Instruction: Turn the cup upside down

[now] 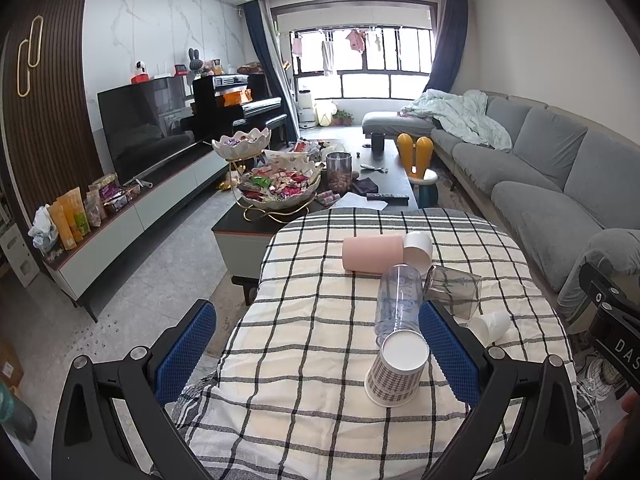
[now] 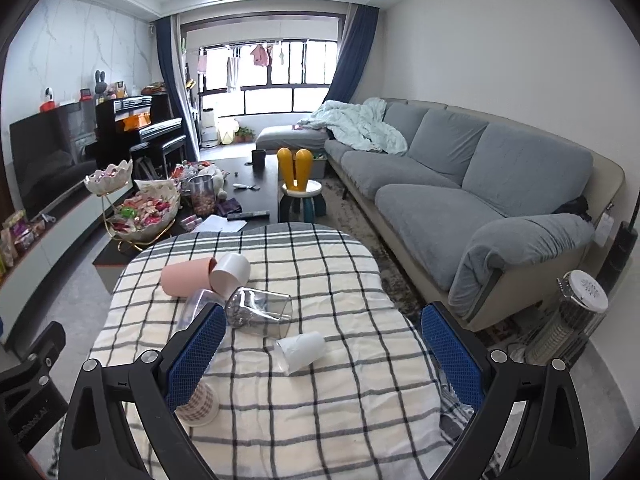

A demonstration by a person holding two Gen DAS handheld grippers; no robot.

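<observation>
The checked paper cup [image 1: 397,368] already stands mouth-down on the worktop [image 1: 304,320] — both claws, left [image 1: 316,354] and right [image 2: 322,354], gape wide and empty, so any next grip should close gently on thin walls.

A table draped in a cream cloth with black checks [image 1: 320,400] carries the lot. On it: a houndstooth paper cup [image 1: 396,372] standing upside down, and a pink plastic cup [image 1: 370,254], a clear tall tumbler [image 1: 398,300], a smoky grey glass [image 2: 260,312] and two white cups [image 2: 302,350] on their sides.

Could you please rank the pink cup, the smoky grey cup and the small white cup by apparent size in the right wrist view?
1. smoky grey cup
2. pink cup
3. small white cup
The first two look close; nearness may favour the grey one.
</observation>
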